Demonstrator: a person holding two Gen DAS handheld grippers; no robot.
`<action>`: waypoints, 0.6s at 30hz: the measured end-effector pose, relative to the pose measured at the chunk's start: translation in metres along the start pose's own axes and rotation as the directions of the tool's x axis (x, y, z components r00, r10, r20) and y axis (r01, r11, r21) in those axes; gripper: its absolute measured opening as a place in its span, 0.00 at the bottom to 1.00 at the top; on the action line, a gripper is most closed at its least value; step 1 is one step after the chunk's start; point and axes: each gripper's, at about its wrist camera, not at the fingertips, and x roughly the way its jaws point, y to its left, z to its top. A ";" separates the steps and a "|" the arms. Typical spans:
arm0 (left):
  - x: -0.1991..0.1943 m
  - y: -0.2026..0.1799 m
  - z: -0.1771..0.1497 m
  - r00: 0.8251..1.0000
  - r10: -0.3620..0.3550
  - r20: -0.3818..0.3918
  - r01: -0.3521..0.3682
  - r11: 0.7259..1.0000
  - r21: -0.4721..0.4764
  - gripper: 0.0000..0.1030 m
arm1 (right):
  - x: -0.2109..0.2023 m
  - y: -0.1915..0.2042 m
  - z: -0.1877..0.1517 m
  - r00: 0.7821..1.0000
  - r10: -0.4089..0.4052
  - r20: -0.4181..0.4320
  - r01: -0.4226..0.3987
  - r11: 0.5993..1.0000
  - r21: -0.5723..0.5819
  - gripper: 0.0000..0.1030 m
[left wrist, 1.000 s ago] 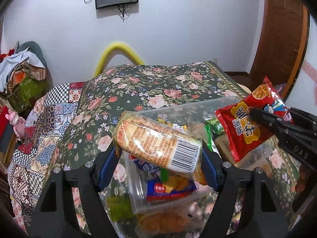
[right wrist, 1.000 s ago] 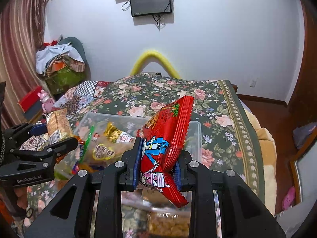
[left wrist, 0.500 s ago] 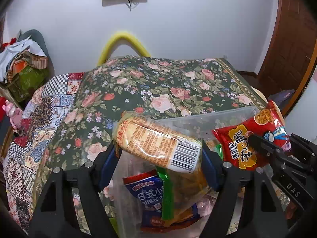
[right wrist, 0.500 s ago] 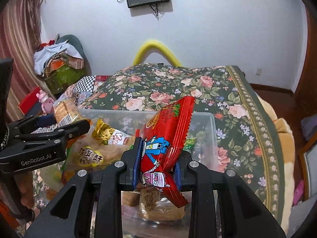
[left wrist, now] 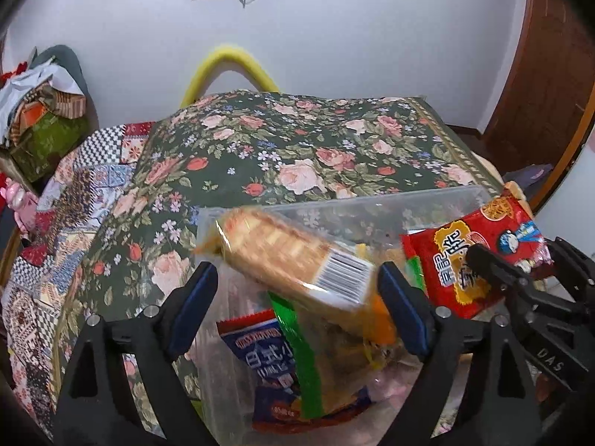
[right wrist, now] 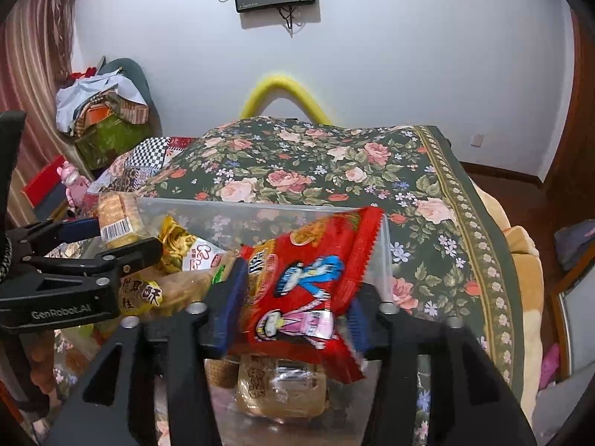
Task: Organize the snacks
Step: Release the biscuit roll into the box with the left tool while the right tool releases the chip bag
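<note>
Left wrist view: the left gripper (left wrist: pixel 293 290) stands spread, and the cracker pack (left wrist: pixel 293 256) hangs loose and blurred between its pads above the clear bin (left wrist: pixel 372 204) on the floral bed (left wrist: pixel 297 148). It may catch the rim and topple outside.

Right wrist view: the right gripper (right wrist: pixel 297 297) looks spread too, the red snack bag (right wrist: pixel 308 282) tilting between its pads over the bin (right wrist: pixel 260 208). The light bag could slide onto the bedspread.
</note>
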 end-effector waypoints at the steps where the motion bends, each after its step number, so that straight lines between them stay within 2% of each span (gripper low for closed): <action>1: -0.003 0.000 -0.001 1.000 -0.007 0.005 0.007 1.000 0.002 0.86 | -0.002 0.000 0.000 1.000 -0.008 0.004 0.008 1.000 -0.005 0.56; 9: -0.043 -0.013 -0.005 0.998 -0.014 0.065 0.009 0.997 0.071 0.88 | -0.031 0.001 0.004 0.998 -0.022 0.058 0.022 1.000 0.001 0.78; 13: -0.064 -0.013 -0.009 0.996 -0.035 0.086 0.028 0.997 0.073 0.89 | -0.050 0.004 0.004 0.996 -0.024 0.084 0.024 1.000 -0.001 0.80; 18: -0.090 -0.009 -0.018 0.994 -0.049 0.102 0.043 0.997 0.063 0.89 | -0.069 0.009 -0.009 0.997 -0.014 0.077 0.013 1.000 0.009 0.82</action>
